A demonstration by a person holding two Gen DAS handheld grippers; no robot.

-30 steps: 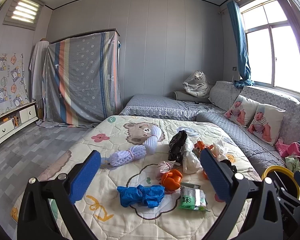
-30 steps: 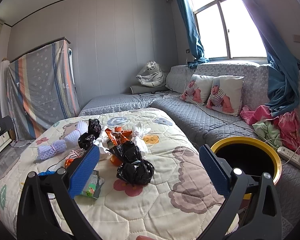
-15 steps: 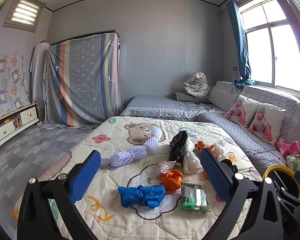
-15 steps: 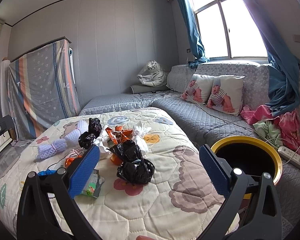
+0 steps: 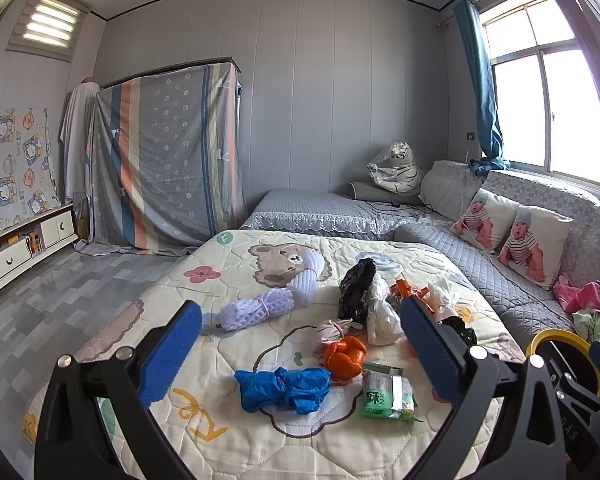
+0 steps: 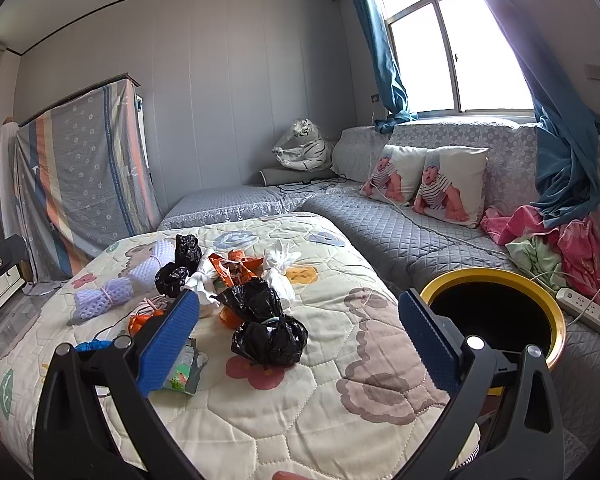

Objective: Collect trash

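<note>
Cartoon-print quilt [image 6: 300, 408] spreads under both tools: the left gripper [image 5: 300, 354] and right gripper [image 6: 298, 340] hover spread wide and empty. Collecting looks barely begun, since the blue glove [image 5: 284, 390], green wrapper [image 5: 386, 396], black bags [image 6: 268, 336] and other scraps all lie on the quilt. Beyond its right edge the yellow-rimmed bin [image 6: 558, 320] stands open, with bare quilt between.

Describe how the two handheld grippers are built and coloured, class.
The left gripper and the right gripper look alike: black angular frames, silver round screws near the finger bases, and two fingers faced with blue textured pads. No cables or sleeves are visible.
</note>
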